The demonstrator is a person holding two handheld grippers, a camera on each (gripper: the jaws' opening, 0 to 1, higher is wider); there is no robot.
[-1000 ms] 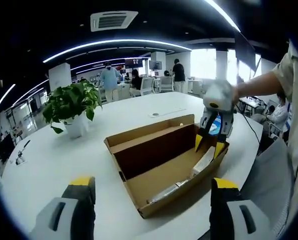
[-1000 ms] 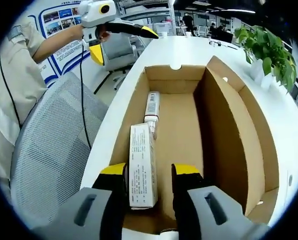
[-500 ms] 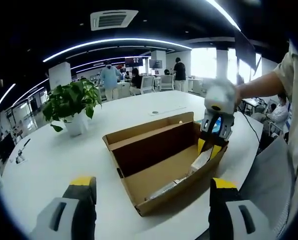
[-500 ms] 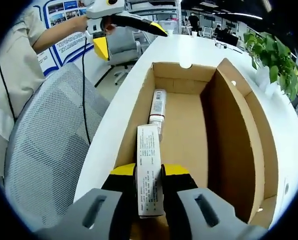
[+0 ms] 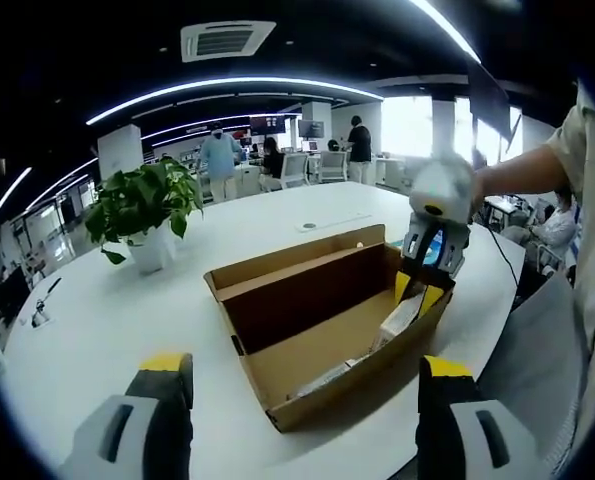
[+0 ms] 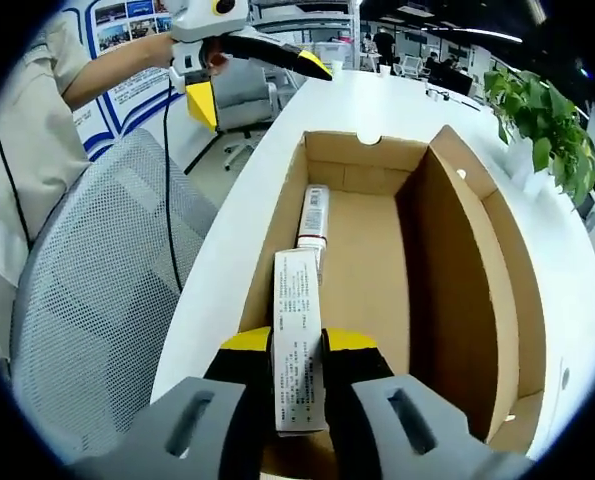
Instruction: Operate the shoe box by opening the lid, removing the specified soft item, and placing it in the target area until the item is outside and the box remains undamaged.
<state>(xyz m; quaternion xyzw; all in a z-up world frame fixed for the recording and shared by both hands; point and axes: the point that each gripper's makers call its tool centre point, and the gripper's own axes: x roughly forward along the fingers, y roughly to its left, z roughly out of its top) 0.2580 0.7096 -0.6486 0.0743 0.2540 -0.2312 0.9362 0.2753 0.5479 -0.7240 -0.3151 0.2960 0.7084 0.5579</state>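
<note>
Right gripper view: the right gripper (image 6: pixel 297 345) is pinching a white carton (image 6: pixel 297 350) between its jaws inside the open shoe box (image 6: pixel 477 260), beside a tube (image 6: pixel 314 215). The left gripper (image 5: pixel 302 375) is hovering above the table (image 5: pixel 97 310), its jaws standing wide and empty.

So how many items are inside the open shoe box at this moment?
2. A white printed carton stands near the box's near end, clamped in the right gripper; a tube lies beyond it along the left wall. Nothing else shows; the near corner is hidden.
</note>
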